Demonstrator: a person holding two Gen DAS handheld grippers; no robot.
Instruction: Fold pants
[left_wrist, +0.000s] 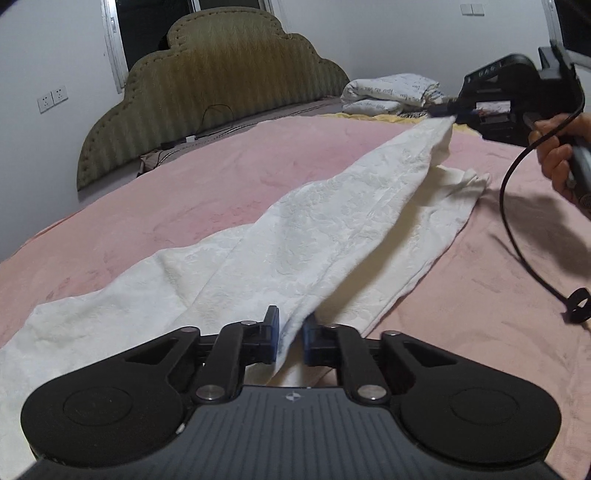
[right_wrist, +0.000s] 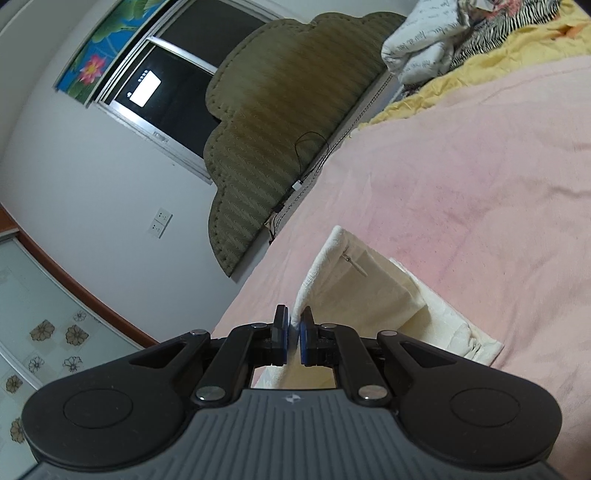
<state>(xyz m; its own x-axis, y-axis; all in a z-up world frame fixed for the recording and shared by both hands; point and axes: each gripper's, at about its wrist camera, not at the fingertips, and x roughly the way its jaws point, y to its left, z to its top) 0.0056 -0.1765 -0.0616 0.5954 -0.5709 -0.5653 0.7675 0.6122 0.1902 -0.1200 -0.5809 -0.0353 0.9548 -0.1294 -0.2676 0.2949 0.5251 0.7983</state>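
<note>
Left wrist view: the whole stretch of the white pants (left_wrist: 295, 236) is shown, lying lengthwise across the pink blanket (left_wrist: 166, 192), with one edge raised into a taut ridge between the two tools.
Right wrist view: only the waistband end of the pants (right_wrist: 354, 288) is seen, with a small zip pocket and layers stacked on the pink blanket (right_wrist: 461, 166); the far end of the garment is not shown here.
Seen only from the left: the right gripper (left_wrist: 448, 109) is seen from outside, held by a hand (left_wrist: 554, 155) with a black cable (left_wrist: 517, 229) hanging below it.
Seen only from the right: a window (right_wrist: 162, 88) with a flowered panel above it and a tiled lower wall are shown.
Common to both: a green scalloped headboard (left_wrist: 221, 92) and folded printed bedding (left_wrist: 391, 92) at the far side are seen.
Left gripper (left_wrist: 290, 341): the blue pads are held slightly apart with a fold of the fabric run between them; cloth is pinched, though how firmly is hard to judge.
Right gripper, own view (right_wrist: 293, 339): the jaws are nearly closed, and the waistband corner is clamped between the blue pads and lifted off the blanket.
Pants position: most of the fabric is rested on the blanket, with the gripped edge raised at both ends.
</note>
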